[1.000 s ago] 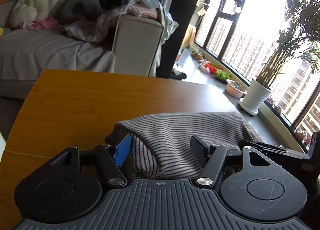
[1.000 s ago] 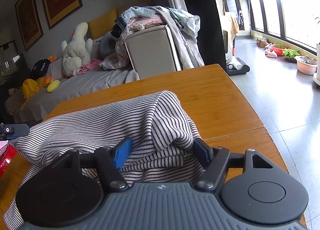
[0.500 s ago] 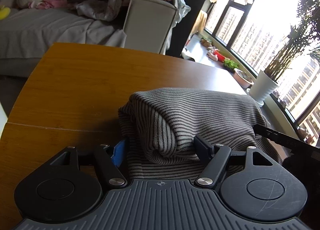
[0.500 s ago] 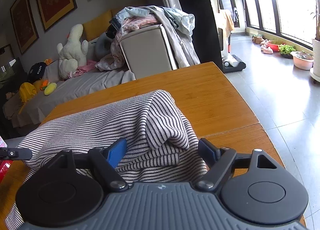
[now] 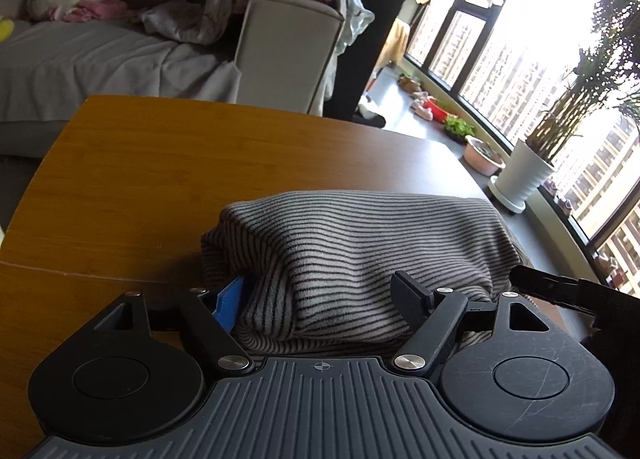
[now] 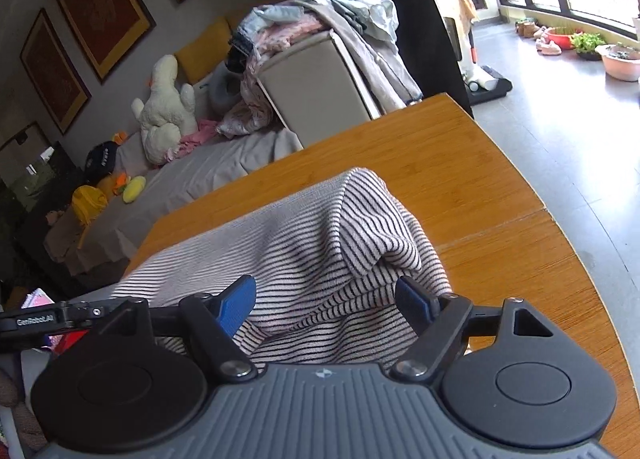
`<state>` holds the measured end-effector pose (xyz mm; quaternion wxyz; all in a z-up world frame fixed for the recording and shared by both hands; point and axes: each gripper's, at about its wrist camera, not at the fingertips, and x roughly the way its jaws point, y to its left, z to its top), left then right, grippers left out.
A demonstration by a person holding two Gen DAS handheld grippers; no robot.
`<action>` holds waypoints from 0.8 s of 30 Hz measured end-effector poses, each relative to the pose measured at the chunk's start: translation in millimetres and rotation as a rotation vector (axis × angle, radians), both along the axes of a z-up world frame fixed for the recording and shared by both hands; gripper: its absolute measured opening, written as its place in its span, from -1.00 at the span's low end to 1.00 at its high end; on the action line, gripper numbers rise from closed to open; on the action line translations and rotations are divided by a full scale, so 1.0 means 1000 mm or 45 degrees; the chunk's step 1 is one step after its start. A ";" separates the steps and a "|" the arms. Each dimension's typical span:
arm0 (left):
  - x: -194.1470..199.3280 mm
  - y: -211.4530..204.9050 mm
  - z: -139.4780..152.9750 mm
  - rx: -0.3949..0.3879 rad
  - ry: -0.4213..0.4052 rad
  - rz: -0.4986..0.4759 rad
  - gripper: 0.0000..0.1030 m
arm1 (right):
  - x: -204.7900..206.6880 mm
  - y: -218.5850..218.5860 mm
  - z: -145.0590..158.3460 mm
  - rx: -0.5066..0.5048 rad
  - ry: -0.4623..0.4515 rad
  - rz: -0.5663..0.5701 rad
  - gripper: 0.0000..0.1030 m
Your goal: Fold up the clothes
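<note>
Striped garment (image 5: pixel 360 243) bunched between spread fingers (image 5: pixel 410 297), wooden table (image 5: pixel 160 163), sofa (image 5: pixel 100 63) beyond

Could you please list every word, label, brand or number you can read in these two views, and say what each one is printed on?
"GenRobot.AI": white lettering on the black bar of the left gripper, seen at the left edge of the right wrist view.
Dark cap on the sofa: light marks, too small to read.
Framed pictures on the wall: no legible text.
Left wrist view: nothing readable.

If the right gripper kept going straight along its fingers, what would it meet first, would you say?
The striped garment: its bunched fold already sits between the right gripper's open fingers, so it would push straight into the cloth, with the wooden table beyond.
</note>
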<state>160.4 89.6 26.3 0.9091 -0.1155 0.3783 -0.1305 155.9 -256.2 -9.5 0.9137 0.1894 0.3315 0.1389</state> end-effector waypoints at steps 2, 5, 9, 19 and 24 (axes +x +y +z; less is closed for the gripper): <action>0.004 0.001 -0.004 0.002 0.015 0.004 0.57 | 0.008 0.011 -0.006 -0.041 0.022 -0.019 0.58; 0.014 0.003 -0.015 -0.010 0.058 0.014 0.57 | 0.023 0.016 -0.009 -0.053 0.024 -0.034 0.58; 0.018 0.006 -0.024 -0.045 0.068 0.017 0.45 | 0.040 0.017 -0.010 -0.093 0.011 -0.104 0.57; -0.032 -0.009 0.022 -0.005 -0.101 -0.073 -0.26 | 0.032 0.019 0.033 -0.037 -0.205 0.032 -0.52; -0.072 -0.012 0.049 -0.023 -0.174 -0.127 -0.25 | -0.007 0.002 0.027 -0.044 -0.196 0.033 -0.51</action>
